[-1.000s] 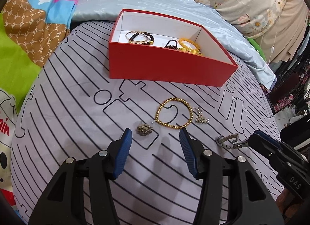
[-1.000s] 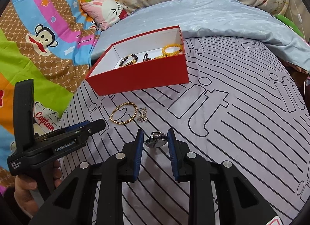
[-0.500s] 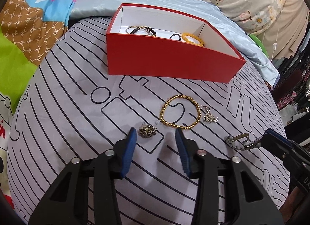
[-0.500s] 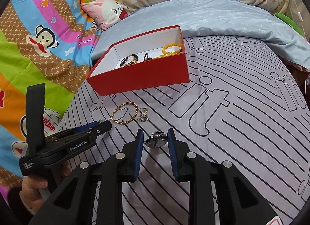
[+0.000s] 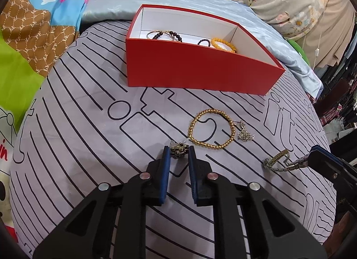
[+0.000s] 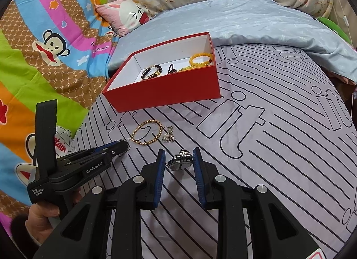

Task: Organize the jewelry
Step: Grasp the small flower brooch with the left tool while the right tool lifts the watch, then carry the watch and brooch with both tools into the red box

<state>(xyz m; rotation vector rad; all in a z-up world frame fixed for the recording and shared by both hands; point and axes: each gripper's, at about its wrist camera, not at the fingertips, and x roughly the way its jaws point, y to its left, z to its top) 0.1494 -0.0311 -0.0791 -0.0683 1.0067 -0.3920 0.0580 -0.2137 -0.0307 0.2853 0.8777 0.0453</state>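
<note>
My left gripper (image 5: 179, 153) is closing its jaws on a dark cluster earring (image 5: 178, 150) lying on the striped bedsheet; both pads touch its sides. My right gripper (image 6: 179, 158) is shut on a silver watch (image 6: 180, 162) that rests on the sheet. In the left wrist view the watch (image 5: 275, 163) shows at the right, its strap in the right gripper's tip. A gold bead bracelet (image 5: 192, 128) and a silver flower earring (image 5: 245, 135) lie just beyond. The red box (image 5: 200, 69) behind them holds dark bead bracelets and a yellow bracelet (image 5: 223, 44).
A pale blue quilt (image 6: 256, 25) lies behind the box, a cartoon-print blanket (image 6: 44, 47) to the left, and a pink rabbit pillow (image 6: 125, 13) at the back. A person's hand (image 6: 42, 214) holds the left gripper's handle.
The left gripper moved forward to the dark earring and its jaws narrowed around it. The right gripper stayed still on the watch.
</note>
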